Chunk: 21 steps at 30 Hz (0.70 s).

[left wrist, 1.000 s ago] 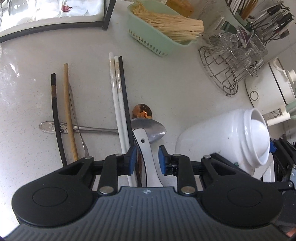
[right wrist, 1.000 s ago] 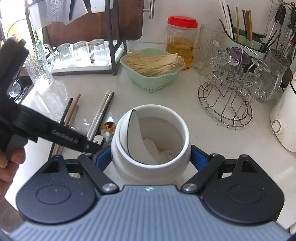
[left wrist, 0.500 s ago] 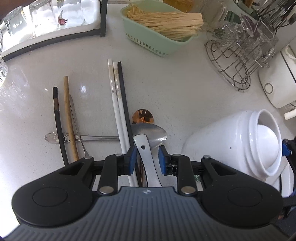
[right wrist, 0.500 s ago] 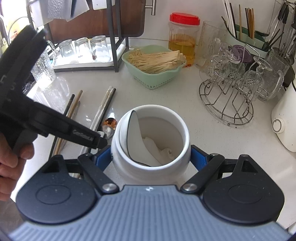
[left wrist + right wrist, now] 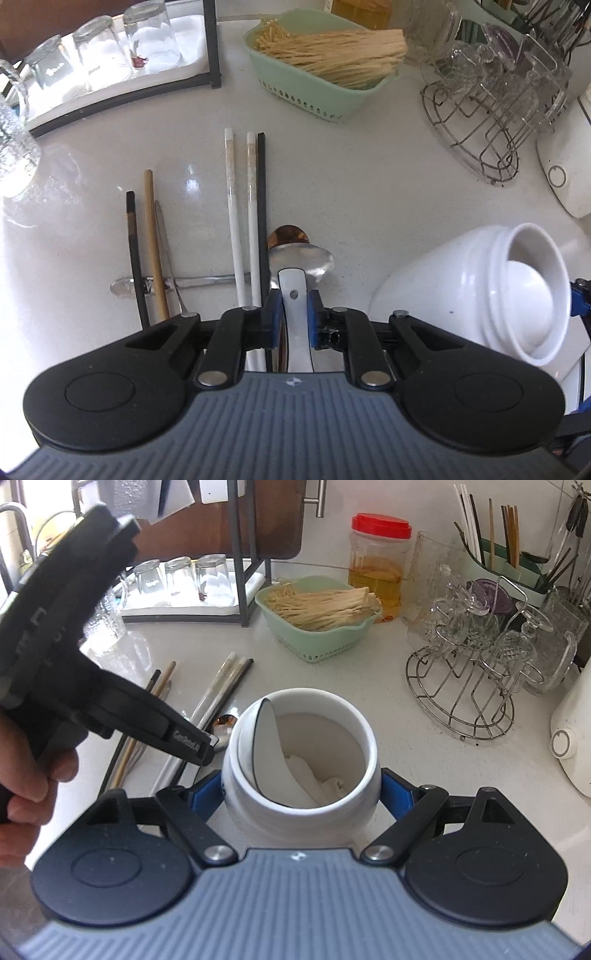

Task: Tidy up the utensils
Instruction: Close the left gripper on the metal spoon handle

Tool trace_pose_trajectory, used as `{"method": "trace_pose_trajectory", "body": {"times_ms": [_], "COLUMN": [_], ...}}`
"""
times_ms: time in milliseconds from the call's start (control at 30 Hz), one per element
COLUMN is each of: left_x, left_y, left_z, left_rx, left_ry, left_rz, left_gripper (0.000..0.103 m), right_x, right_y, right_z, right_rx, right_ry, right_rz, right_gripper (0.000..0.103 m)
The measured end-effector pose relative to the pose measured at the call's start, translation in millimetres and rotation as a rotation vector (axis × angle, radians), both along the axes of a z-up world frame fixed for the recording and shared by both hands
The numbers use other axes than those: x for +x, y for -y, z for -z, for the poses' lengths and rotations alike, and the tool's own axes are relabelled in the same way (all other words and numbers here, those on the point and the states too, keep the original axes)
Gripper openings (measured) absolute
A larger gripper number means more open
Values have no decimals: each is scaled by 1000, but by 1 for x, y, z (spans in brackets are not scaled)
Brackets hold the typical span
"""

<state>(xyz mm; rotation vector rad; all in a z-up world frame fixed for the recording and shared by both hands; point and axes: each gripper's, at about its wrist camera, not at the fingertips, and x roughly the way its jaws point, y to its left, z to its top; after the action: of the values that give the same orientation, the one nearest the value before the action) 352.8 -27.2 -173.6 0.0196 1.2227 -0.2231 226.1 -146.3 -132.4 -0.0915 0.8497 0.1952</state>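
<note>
Gripping the handle of a white ceramic spoon (image 5: 294, 295) between its two blue pads, the left gripper (image 5: 293, 315) is nearly closed, pads pressed to either side of the handle, above the near middle of the white worktop (image 5: 369, 177). Right gripper (image 5: 301, 794): fingers spread wide and clamped on the sides of a white ceramic utensil jar (image 5: 301, 775), tilted, with another white spoon (image 5: 271, 753) leaning inside against its left wall. Beyond the held spoon on the worktop: a metal spoon (image 5: 301, 260) lying crosswise, bowl toward the jar, and a small copper-coloured round piece (image 5: 286, 236) just behind that bowl. To the left, lying side by side across the metal spoon's handle: two white chopsticks (image 5: 240, 206) and one black chopstick (image 5: 261, 206). Further left: one dark chopstick (image 5: 133, 251), one bamboo chopstick (image 5: 153, 243), one slim metal piece (image 5: 166, 251). Far edge of worktop: green basket (image 5: 314, 96) of pale sticks, wire glass rack (image 5: 495, 122), tray with upturned glasses (image 5: 99, 62).
</note>
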Motion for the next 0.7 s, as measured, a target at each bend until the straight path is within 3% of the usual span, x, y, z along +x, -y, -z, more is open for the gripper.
{"method": "trace_pose_trajectory", "body": {"times_ms": [133,167,400,567,700], "left_x": [-11,-14,-37,-49,-54], "left_y": [0,0,-4,-14,-23], "left_z": [-11,-14,-31,-30,-23], "left_rx": [-1,2,23,-26,-115], "left_ry": [21,30,71,58,26], "left_rz": [-48,-61,-135,-180,-221], "left_gripper": [15,0,0,0,1], "right_x": [-1,-1,-4,-5,-7], "right_y": [4,4,9,14,17], "right_z": [1,2,3,3,4], "right_rx": [3,3,13,22,22], "right_ry": [12,18,46,54,69], "right_rz": [-39,-50,-109,-146,-178], "right_gripper": [90,90,90,90,90]}}
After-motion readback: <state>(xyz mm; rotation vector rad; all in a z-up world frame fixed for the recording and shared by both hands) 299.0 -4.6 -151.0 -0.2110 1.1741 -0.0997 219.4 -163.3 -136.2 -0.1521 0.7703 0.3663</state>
